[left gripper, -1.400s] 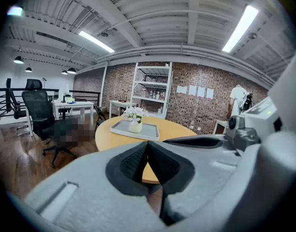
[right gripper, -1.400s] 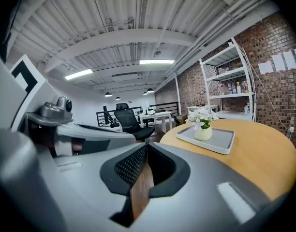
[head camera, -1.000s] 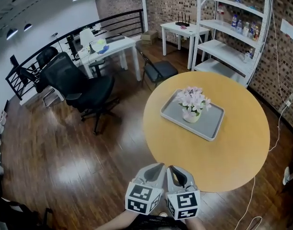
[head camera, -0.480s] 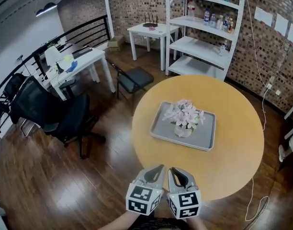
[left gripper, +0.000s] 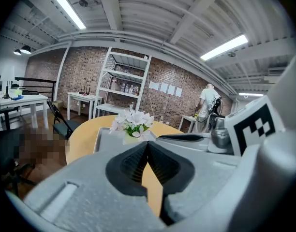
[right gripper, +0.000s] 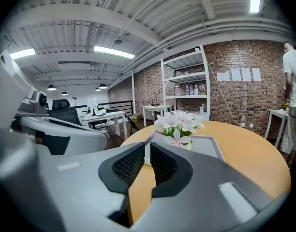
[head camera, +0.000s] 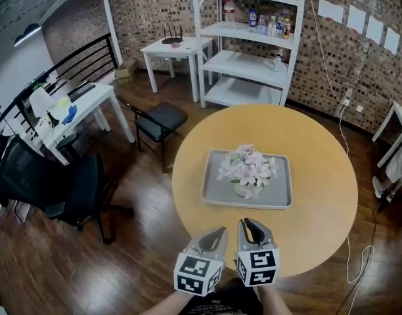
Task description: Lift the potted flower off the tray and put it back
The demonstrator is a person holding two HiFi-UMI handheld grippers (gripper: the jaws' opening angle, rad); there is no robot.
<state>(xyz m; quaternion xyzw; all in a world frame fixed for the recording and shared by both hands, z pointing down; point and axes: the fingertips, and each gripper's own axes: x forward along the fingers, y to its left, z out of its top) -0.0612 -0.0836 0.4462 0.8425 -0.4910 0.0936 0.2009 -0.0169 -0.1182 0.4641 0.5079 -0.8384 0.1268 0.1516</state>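
Grey plastic, 2 items: left hand-held gripper (head camera: 221, 232) and right hand-held gripper (head camera: 248, 223), side by side above the near rim of the worktop. Each has its jaws drawn together with nothing between them.

Wood-toned round worktop (head camera: 319, 176), 1 item, spreading ahead of and beneath both gripper tips.

Grey rectangular tray (head camera: 213, 194), 1 item, lying flat on the worktop straight ahead of the grippers and well apart from them.

Potted flower (head camera: 247, 169), 1 item, standing upright on the tray, nearer its front edge, beyond both sets of tips.
- Blossoms: pale pink and white, spreading wider than the pot (head camera: 240, 189) and overhanging its rim. They look soft and easily crushed.
- Pot: small, pale and likely rigid, with a wall that may be smooth and slippery.
- Weight: probably light, possibly top-heavy.
- Advised hold: on the pot wall below the blossoms, one gripper on each side, kept level.

Beyond the worktop:
- Dark folding chair (head camera: 158, 118), 1 item, ahead and to the left.
- White shelf unit (head camera: 250, 41), 1 item, farthest ahead against the brick wall.
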